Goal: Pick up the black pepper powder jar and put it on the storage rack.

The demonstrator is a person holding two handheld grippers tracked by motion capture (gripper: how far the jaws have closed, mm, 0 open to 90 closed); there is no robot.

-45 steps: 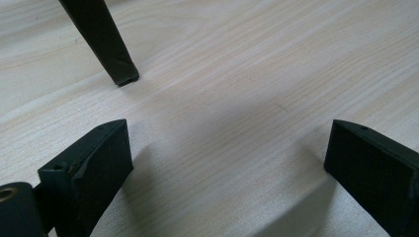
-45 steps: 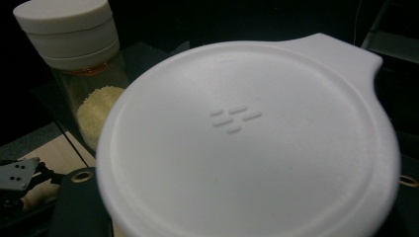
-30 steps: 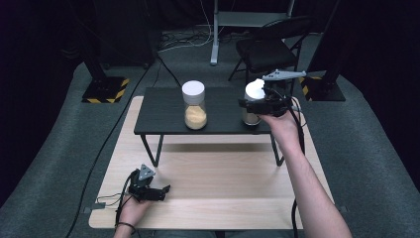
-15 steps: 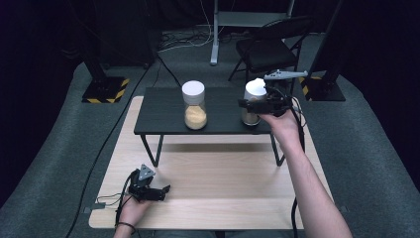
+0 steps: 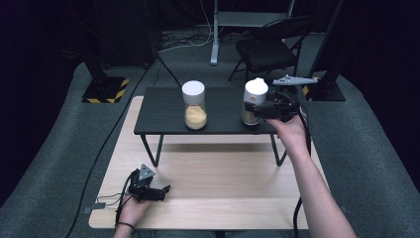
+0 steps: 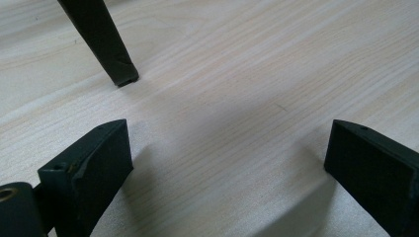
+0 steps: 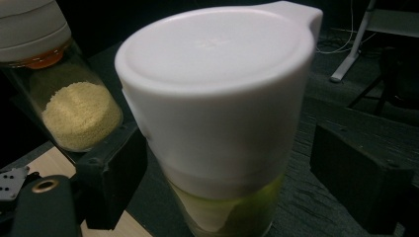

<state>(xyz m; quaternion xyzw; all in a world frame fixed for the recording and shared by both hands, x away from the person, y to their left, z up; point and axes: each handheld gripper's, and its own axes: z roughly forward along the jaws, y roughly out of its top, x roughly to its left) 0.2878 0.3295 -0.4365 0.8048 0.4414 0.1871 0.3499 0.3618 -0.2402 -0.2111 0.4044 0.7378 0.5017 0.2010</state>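
Note:
A jar with a tall white lid and greenish contents (image 5: 254, 101) stands on the right of the low black table (image 5: 163, 116). My right gripper (image 5: 257, 110) reaches it from the right. In the right gripper view this jar (image 7: 217, 113) sits between the jaws of my right gripper (image 7: 237, 173); the jaws have just been opening, and a gap shows at the right one. A second white-lidded jar of yellow grains (image 5: 194, 106) stands mid-table. My left gripper (image 5: 163, 192) rests open on the wooden board (image 5: 223, 178), with nothing between its jaws (image 6: 227, 163).
The black table stands on the pale wooden board, and one of its legs (image 6: 104, 44) is just ahead of the left gripper. A folding chair (image 5: 270, 49) and dark stands lie beyond the table. Grey carpet surrounds the board.
The right gripper's jaws have spread a little around the white-lidded jar, which stays upright in place. The left gripper has not moved.

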